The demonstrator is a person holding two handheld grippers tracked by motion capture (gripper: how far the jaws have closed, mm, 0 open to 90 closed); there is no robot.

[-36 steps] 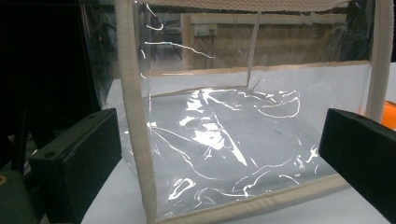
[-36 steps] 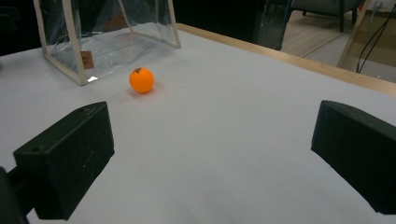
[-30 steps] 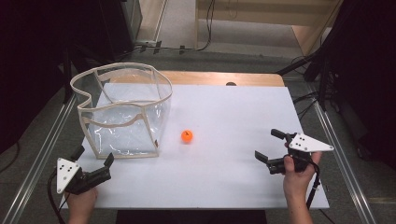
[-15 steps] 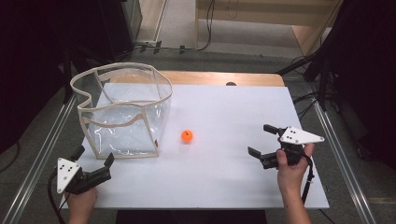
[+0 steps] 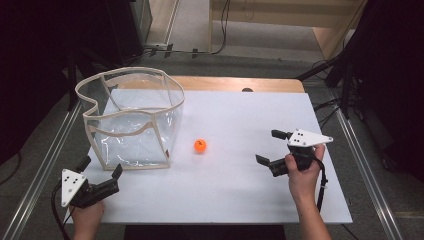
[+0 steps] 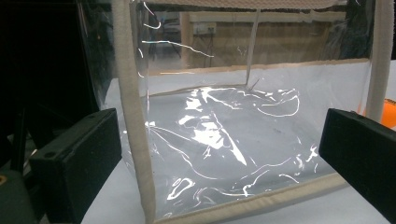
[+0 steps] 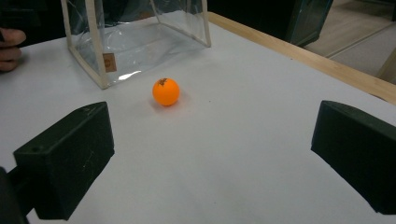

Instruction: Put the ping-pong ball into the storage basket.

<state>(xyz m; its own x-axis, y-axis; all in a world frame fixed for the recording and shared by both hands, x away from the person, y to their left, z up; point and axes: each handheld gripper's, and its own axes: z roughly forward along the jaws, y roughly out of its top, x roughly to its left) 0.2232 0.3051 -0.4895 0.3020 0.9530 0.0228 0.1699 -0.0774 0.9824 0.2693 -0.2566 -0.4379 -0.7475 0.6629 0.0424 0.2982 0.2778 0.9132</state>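
Ball [image 5: 200, 145] round, orange, dark-marked.

Ball [image 5: 200, 145]: bright orange, small dark mark on top. Bag [image 5: 131, 120]: clear, glossy plastic with white glare streaks; cream-beige fabric trim along rim, edges and base; small tan label low on one edge strip. Table [image 5: 240, 195]: plain white top, light wood strip along the far edge. Left gripper [image 5: 100, 175]: black jaws, pale grey three-cornered plate. Right gripper [image 5: 272, 147]: black jaws, same pale grey plate, black cable. Floor [image 5: 395, 200] around the table: grey.
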